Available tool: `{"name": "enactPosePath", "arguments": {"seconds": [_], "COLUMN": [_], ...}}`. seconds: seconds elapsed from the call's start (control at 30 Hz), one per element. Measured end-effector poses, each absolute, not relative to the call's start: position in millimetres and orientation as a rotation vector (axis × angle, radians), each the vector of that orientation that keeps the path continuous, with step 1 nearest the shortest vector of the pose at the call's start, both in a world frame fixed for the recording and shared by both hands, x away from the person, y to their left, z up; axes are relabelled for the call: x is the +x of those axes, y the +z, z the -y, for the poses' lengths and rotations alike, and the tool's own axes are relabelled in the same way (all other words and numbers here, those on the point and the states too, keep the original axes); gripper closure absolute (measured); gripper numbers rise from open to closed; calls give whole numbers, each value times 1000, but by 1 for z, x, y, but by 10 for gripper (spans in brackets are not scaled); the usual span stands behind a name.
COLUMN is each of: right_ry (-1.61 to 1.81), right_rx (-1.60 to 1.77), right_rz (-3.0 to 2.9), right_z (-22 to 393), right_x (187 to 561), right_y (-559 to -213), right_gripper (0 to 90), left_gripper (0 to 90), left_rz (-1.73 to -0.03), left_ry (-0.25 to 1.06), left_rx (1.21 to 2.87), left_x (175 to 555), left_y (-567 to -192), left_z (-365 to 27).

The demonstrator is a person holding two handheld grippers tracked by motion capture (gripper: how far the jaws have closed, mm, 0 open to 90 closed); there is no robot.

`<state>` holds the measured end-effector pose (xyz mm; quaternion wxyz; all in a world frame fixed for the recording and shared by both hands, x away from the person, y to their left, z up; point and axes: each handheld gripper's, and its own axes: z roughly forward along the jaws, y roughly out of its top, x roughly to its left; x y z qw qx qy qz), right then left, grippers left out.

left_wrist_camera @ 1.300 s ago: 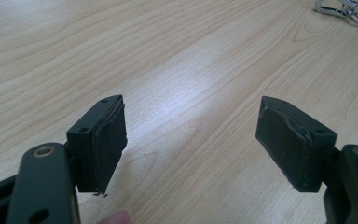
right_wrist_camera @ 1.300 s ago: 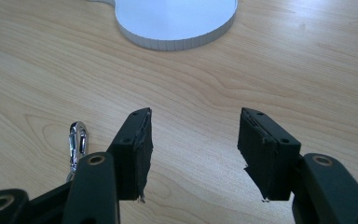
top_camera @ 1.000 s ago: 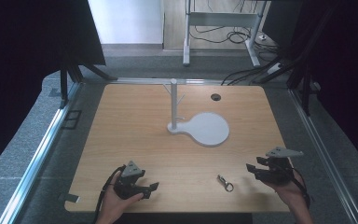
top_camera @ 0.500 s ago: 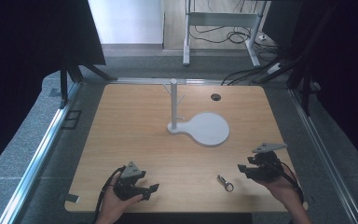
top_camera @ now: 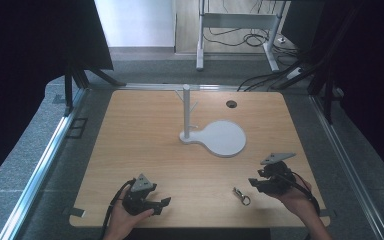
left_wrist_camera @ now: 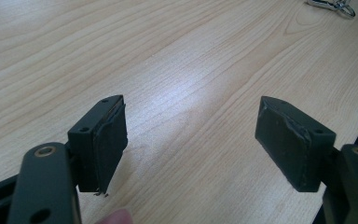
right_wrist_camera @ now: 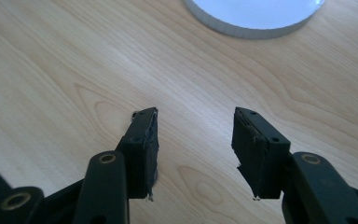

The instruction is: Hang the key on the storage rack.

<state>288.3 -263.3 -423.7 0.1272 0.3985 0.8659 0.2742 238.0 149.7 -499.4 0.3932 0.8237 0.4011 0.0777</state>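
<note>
Right tongs (top_camera: 254, 183) were closing in on the metal clip (top_camera: 240, 195) just beside them, half open, empty. Left tongs (top_camera: 165, 206) sat wide open, empty. Next up, probably straddling that clip.

Lab – black curtains (top_camera: 25, 65), framed wooden table (top_camera: 130, 145), floor cables (top_camera: 240, 37).

Left gripper (top_camera: 161, 205): black body, grey three-cornered top plate, black trailing cable. Right gripper (top_camera: 253, 183): same build. Pads (left_wrist_camera: 109, 142) worn; brass-ringed jaw pivots.

Small silver metal clip (left_wrist_camera: 331, 3) cut off by top edge in left gripper view; make-up too small to tell from high view.
</note>
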Motion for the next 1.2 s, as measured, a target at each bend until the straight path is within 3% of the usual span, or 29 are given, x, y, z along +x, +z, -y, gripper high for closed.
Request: {"name": "enactPosePath", "arguments": {"seconds": [0.63, 1.2], "right_ry": [635, 502], "right_rx": [1113, 1114], "right_rz": [-2709, -2768], "right_z": [224, 219], "right_x": [290, 288], "right_y": [-435, -464], "right_gripper": [537, 638], "left_gripper": [255, 257], "left_rz": [-1006, -999], "left_ry": [201, 197], "left_rx": [2091, 2117], "left_x": [237, 237], "left_y": [-498, -500], "left_z": [-152, -149]}}
